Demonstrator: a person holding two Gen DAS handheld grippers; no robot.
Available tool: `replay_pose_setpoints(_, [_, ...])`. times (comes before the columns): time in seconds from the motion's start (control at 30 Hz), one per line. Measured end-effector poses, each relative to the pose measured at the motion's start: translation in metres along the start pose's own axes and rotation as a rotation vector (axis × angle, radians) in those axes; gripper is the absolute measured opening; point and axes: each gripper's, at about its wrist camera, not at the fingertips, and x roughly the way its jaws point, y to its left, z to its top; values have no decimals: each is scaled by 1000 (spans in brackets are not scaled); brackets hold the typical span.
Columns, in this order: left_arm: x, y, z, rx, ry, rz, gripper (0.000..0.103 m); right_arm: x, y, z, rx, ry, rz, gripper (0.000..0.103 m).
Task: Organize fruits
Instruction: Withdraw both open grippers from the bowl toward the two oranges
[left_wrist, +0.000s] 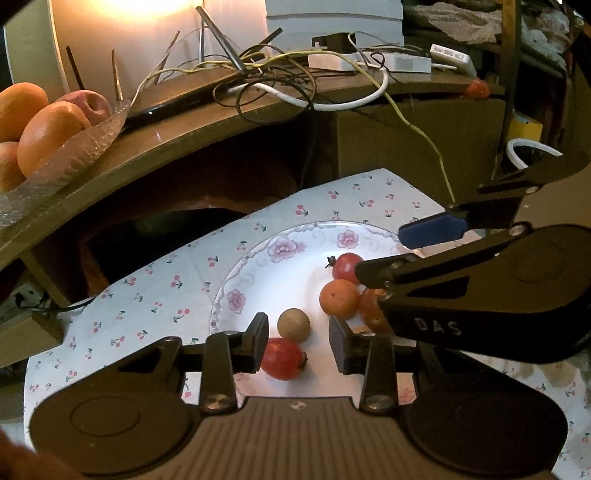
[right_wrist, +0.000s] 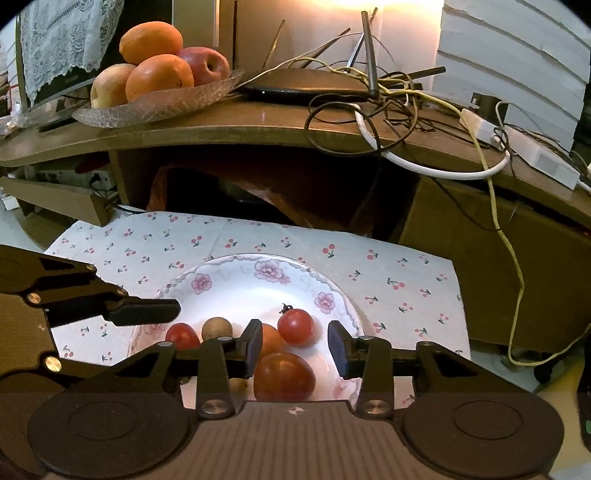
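A white flowered plate (left_wrist: 258, 280) (right_wrist: 229, 291) on a cherry-print cloth holds several small fruits: a red one (left_wrist: 283, 359) (right_wrist: 181, 336), a tan round one (left_wrist: 293, 325) (right_wrist: 217, 328), a small orange one (left_wrist: 339, 298) (right_wrist: 271, 339), a stemmed red one (left_wrist: 346, 266) (right_wrist: 295, 326) and a larger red-orange one (left_wrist: 373, 308) (right_wrist: 284, 376). My left gripper (left_wrist: 299, 345) is open, low over the plate, the near red fruit between its fingers. My right gripper (right_wrist: 295, 350) is open over the larger red-orange fruit; it reaches in from the right in the left wrist view (left_wrist: 384, 254).
A wooden shelf (right_wrist: 258, 129) stands behind, with a glass dish (right_wrist: 159, 103) of oranges and apples, a black router (right_wrist: 306, 86) and tangled cables. White boxes (left_wrist: 369, 61) lie at its right end. A yellow cable (right_wrist: 509, 251) hangs down at the right.
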Motion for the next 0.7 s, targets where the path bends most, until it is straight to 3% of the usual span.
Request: replay_pose_setpoints(0.7, [-42,12,-16,-10,-13,56,42,-32,10,-20,-11,1,-31,40])
